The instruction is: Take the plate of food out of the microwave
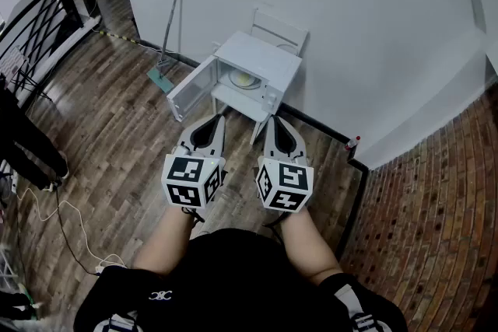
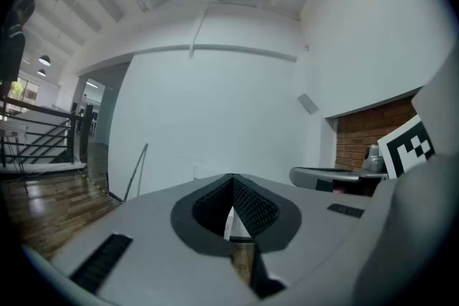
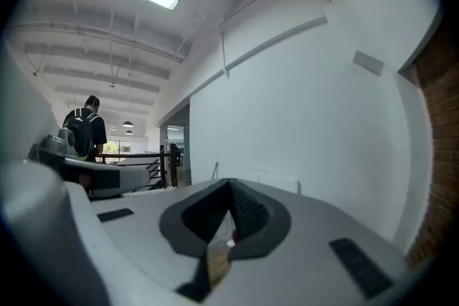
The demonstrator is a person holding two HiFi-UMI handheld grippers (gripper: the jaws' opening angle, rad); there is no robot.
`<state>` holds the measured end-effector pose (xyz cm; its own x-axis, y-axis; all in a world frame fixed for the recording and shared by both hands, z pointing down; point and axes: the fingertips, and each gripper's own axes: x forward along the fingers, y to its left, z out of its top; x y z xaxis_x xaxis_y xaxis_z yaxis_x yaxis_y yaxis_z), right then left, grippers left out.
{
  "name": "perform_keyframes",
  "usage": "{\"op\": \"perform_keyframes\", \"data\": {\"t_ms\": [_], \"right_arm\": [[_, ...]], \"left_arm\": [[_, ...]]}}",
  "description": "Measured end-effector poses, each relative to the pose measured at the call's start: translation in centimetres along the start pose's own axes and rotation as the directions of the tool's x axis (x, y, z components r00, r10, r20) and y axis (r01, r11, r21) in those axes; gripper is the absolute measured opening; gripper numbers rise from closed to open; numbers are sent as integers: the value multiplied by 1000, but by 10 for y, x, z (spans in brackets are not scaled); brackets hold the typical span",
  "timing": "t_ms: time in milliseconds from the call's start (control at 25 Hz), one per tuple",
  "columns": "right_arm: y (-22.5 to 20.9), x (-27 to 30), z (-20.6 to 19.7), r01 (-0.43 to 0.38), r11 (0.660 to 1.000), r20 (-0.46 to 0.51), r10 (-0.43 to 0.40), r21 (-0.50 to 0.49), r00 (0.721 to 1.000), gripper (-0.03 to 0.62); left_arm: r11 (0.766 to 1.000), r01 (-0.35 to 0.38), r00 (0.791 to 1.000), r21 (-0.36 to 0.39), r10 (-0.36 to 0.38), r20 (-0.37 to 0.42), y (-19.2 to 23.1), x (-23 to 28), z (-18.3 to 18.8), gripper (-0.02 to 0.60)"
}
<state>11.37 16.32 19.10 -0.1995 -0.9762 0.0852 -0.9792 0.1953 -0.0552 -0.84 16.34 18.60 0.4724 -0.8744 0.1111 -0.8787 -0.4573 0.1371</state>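
A white microwave (image 1: 261, 68) stands on a small white stand against the wall, its door (image 1: 191, 89) swung open to the left. Inside it lies a pale plate of food (image 1: 243, 78). My left gripper (image 1: 221, 120) and right gripper (image 1: 272, 120) are held side by side in front of the microwave, short of it and touching nothing. Both point toward the opening. In the left gripper view the left gripper (image 2: 231, 180) has its jaws together at the tip with nothing between them. The right gripper (image 3: 229, 187) is likewise shut and empty in its own view.
A mop (image 1: 172, 36) leans on the wall left of the microwave, and a white chair (image 1: 278, 30) stands behind it. A black railing (image 1: 39, 15) runs at far left. Cables (image 1: 68, 223) trail over the wood floor. A small red-capped bottle (image 1: 352, 145) stands by the brick floor (image 1: 436, 206).
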Motion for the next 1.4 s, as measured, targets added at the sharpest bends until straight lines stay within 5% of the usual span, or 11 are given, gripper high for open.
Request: {"op": "perform_keyframes", "data": {"t_ms": [400, 1080, 1400], "right_arm": [[12, 16, -3, -6, 999, -11, 7, 40, 1000, 12], [85, 56, -14, 38, 999, -44, -38, 7, 998, 12], [84, 93, -29, 34, 999, -83, -31, 32, 996, 12]], "left_arm": [[999, 24, 1000, -30, -24, -14, 18, 5, -1, -3], [994, 40, 998, -100, -44, -41, 115, -15, -14, -3], [986, 76, 994, -146, -86, -62, 136, 18, -21, -3]]}}
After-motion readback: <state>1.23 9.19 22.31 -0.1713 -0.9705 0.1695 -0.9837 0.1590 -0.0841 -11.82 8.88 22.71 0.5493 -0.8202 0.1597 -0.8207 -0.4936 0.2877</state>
